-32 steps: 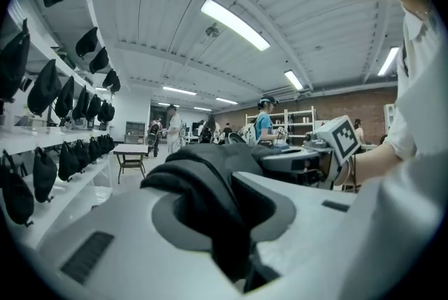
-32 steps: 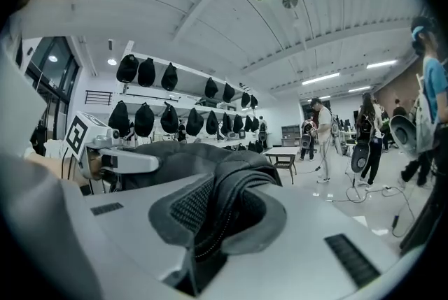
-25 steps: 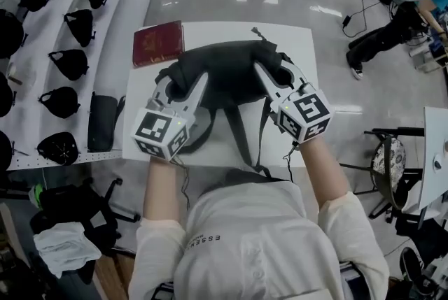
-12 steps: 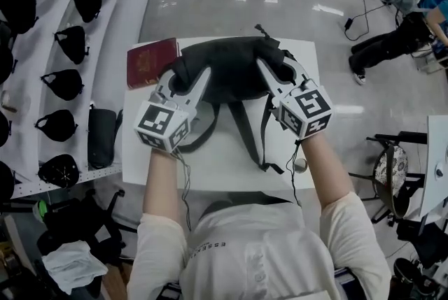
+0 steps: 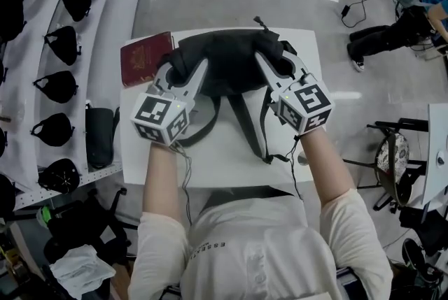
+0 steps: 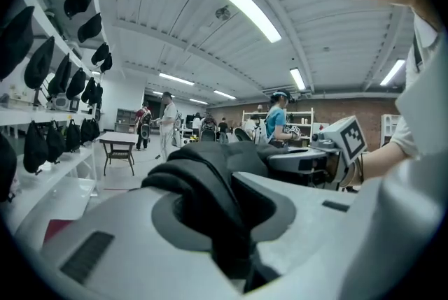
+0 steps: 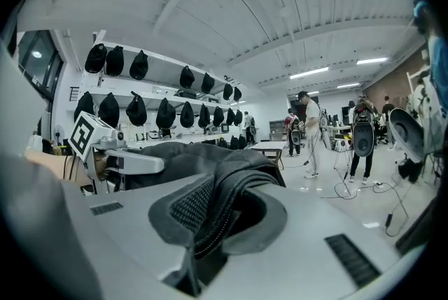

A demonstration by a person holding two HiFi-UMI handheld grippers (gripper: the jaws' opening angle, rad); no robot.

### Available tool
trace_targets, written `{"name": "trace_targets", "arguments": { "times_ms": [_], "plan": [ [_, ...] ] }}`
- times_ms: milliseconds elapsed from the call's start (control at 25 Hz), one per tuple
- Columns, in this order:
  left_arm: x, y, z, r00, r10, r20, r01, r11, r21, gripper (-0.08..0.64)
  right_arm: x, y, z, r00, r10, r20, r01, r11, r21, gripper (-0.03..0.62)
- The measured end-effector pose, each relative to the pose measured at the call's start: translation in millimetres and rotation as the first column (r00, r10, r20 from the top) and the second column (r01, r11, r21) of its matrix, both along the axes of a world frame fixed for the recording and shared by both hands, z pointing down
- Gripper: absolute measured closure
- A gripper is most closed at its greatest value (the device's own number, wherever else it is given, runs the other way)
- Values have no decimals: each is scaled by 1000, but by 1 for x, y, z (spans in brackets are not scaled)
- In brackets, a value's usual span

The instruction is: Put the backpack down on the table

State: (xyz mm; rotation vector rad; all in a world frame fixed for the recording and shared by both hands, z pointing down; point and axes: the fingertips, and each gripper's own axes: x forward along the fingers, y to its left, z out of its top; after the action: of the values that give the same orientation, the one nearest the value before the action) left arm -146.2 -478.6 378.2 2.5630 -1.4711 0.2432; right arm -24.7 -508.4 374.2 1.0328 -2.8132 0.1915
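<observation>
Backpack point(image 5: 227, 61) lower over table point(image 5: 224, 169) | left claw point(image 5: 185, 69), right claw point(image 5: 278, 62) clench it | contact underneath hidden

Counted one black backpack point(image 5: 227, 61), one white table point(image 5: 224, 167) and one dark red booklet point(image 5: 143, 57). Counted two grippers, the left gripper point(image 5: 185, 71) and the right gripper point(image 5: 278, 66), and two marker cubes point(image 5: 159, 119), one per gripper. Found one black pouch point(image 5: 98, 134) beside the table. Tallied at least seven black bags point(image 5: 63, 43) on the shelves point(image 5: 115, 26) in the head view; could not fix the full number at the cropped frame edge. Made out at least three people point(image 6: 168, 122) standing far off in the left gripper view, and one more person point(image 5: 252, 243) holding the grippers.
</observation>
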Motion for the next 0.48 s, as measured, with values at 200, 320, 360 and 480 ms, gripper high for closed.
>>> {"name": "trace_targets", "arguments": {
  "times_ms": [200,320,360,480],
  "plan": [
    [-3,17,12,999,9,-32,-10,999,-35,472,-1,20,9,1000,18,-7,-18,1000,-22,528],
    [-3,31,19,999,17,-49,-20,998,-64,471,-1,35,16,999,33,-7,-33,999,-43,526],
    [-4,36,22,998,20,-55,-24,997,-73,471,-1,40,18,999,37,-9,-38,998,-48,525],
    [-4,52,29,998,26,-65,-32,995,-98,471,-1,57,25,998,54,-12,-55,996,-67,522]
  ]
}}
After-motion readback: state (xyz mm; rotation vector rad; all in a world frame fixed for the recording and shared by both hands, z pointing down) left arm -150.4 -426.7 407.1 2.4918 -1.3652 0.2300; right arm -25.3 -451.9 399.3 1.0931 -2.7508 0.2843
